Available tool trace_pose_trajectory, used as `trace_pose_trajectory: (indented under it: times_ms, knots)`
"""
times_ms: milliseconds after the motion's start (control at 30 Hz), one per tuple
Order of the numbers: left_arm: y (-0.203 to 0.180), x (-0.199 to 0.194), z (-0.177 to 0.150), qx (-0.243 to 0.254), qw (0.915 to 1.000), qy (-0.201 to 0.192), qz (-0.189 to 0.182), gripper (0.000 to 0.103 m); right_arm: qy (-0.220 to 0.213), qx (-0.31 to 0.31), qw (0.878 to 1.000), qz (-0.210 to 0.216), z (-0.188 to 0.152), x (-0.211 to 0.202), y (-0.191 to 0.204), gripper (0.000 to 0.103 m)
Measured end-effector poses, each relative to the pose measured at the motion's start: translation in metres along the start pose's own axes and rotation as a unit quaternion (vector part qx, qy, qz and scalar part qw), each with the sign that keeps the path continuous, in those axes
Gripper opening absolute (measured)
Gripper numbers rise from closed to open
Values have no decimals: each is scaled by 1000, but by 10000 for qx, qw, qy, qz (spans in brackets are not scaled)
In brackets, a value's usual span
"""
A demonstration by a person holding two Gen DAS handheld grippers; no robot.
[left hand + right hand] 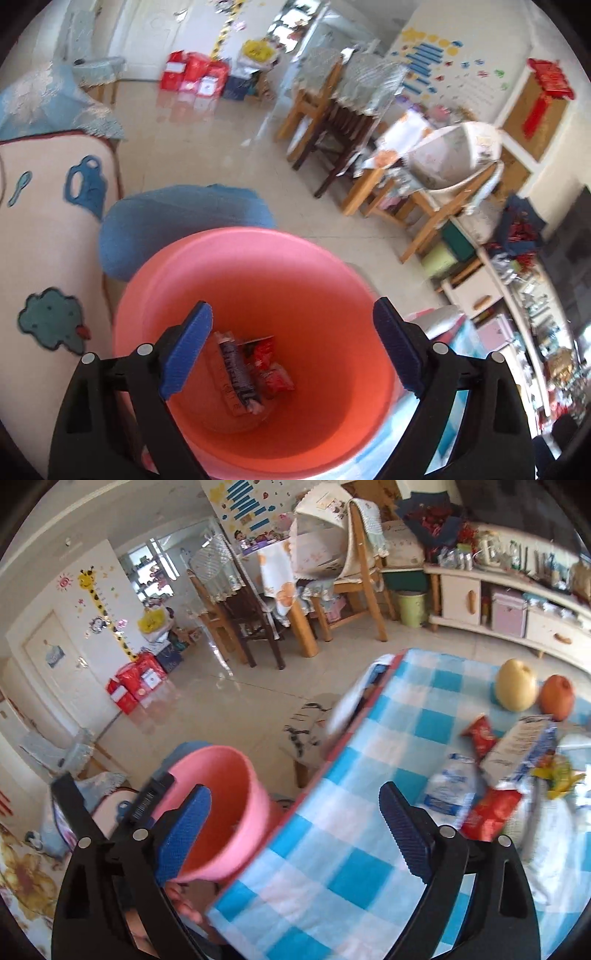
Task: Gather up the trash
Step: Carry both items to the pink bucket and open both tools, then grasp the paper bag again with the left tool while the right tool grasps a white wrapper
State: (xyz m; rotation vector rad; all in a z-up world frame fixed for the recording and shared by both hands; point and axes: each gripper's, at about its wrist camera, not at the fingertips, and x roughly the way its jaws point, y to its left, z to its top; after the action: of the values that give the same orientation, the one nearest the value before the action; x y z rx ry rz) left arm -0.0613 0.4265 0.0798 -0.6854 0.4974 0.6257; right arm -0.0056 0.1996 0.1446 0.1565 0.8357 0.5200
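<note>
The checked cloth (332, 849) is soft and loose under the spread, empty right gripper (295, 827), so a low reach for the crinkly wrappers (491, 775) ahead past its right finger could drag it and roll the round fruit (515, 688). The smooth pink bucket (258, 280) gapes below the left gripper (293, 350), also spread and empty. Two foil packets (255, 369) lie at its bottom between the fingers.
</note>
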Motion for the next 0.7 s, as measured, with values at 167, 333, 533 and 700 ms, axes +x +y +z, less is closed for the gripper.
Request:
trace_pose_trajectory:
  times_ms: [167,333,533,700]
  knots:
    - [-33,-19,-14,676,9935,-423,-814,93,-103,211,9984,-516,-20,-26,-47,93]
    - [-68,-34,-36,1318,9796,-533,-1422,94,-163,504,9944,-918,-36,-53,-92,93]
    - [-95,-47,-59,1798,9650,-377,-1872,94,-384,749,9891,-1209,-46,-83,-131,93]
    - [-120,-54,-83,2410,9474,-174,-2099,94,-592,894,9839,-1427,-49,-107,-161,93]
